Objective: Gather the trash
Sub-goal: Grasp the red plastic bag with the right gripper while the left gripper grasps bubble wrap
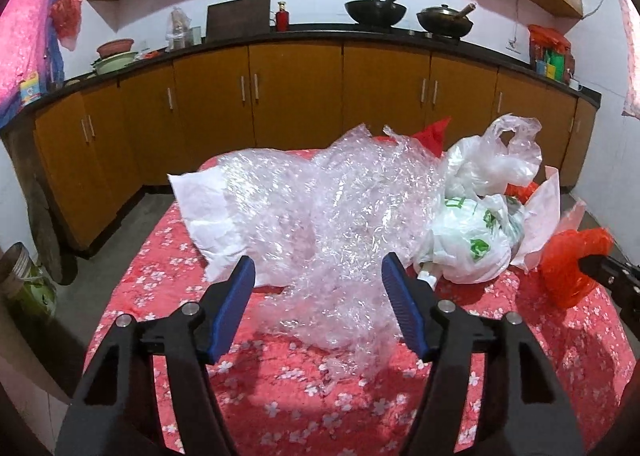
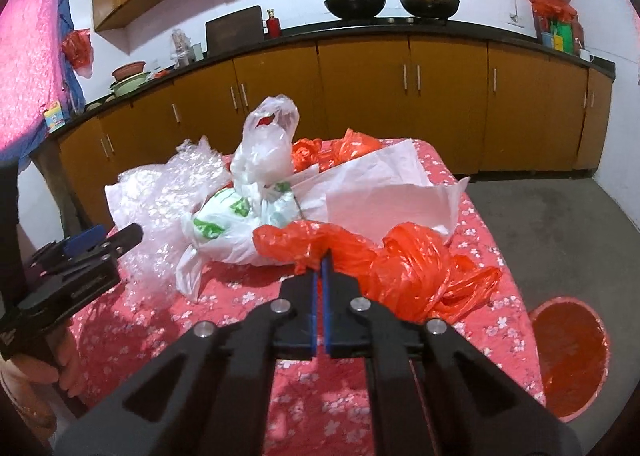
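A heap of trash lies on the red flowered tablecloth (image 1: 280,396). Crumpled clear bubble wrap (image 1: 320,207) (image 2: 160,207) reaches between the blue pads of my left gripper (image 1: 319,262) (image 2: 116,234), which stands open around its near end. My right gripper (image 2: 323,256) (image 1: 588,264) is shut on a fold of a red plastic bag (image 2: 408,264) (image 1: 568,268). Behind it sit a knotted white bag with green print (image 2: 224,228) (image 1: 468,240) and a clear bag (image 2: 264,151) (image 1: 488,159). White paper sheets (image 2: 384,191) (image 1: 208,215) lie under the heap.
A red bin (image 2: 568,356) stands on the grey floor to the right of the table. More red bags (image 2: 340,147) lie at the table's far end. Brown cabinets (image 1: 296,91) under a dark counter with two woks (image 1: 376,11) run along the back wall.
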